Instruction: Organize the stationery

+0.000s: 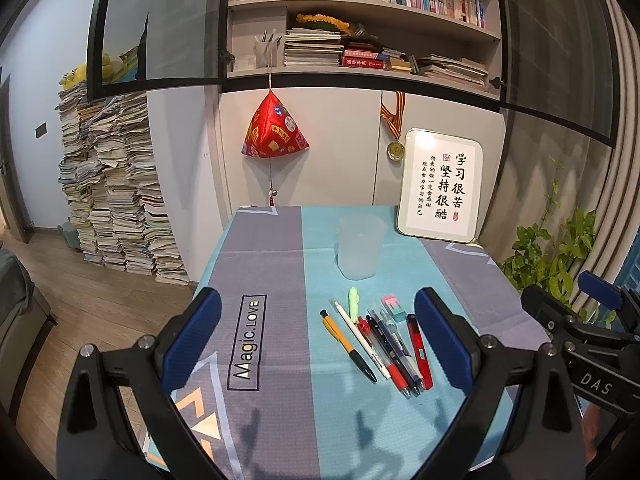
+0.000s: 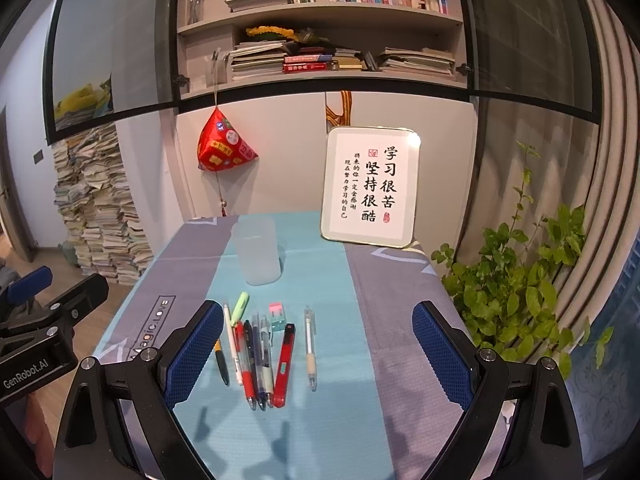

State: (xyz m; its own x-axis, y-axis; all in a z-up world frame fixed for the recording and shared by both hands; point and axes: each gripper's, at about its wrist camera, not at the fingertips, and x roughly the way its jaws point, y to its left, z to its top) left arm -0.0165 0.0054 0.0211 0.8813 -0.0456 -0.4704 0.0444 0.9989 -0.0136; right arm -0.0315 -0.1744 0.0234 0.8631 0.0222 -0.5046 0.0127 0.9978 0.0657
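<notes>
Several pens [image 1: 384, 348] [image 2: 256, 356] lie side by side on the blue and grey tablecloth [image 1: 264, 264] [image 2: 336, 360]. Among them are a yellow-black pen [image 1: 347, 345], a white pen [image 1: 362, 338], a red marker [image 2: 285, 364] and a pale green highlighter [image 2: 241, 303]. One clear pen [image 2: 310, 346] lies apart to their right. A pink-green eraser [image 1: 393, 305] [image 2: 277, 313] rests behind them. Behind all of these stands a frosted plastic cup [image 1: 359, 246] [image 2: 258, 250], upright. My left gripper [image 1: 318, 334] and right gripper [image 2: 318, 354] both hover open above the table's near side, holding nothing.
A framed calligraphy sign [image 1: 440, 186] [image 2: 370, 186] leans at the table's back right. A leafy plant [image 2: 520, 280] stands off the right edge. Tall stacks of books [image 1: 108, 192] rise on the floor at left. A red ornament [image 1: 274, 130] hangs under the bookshelf.
</notes>
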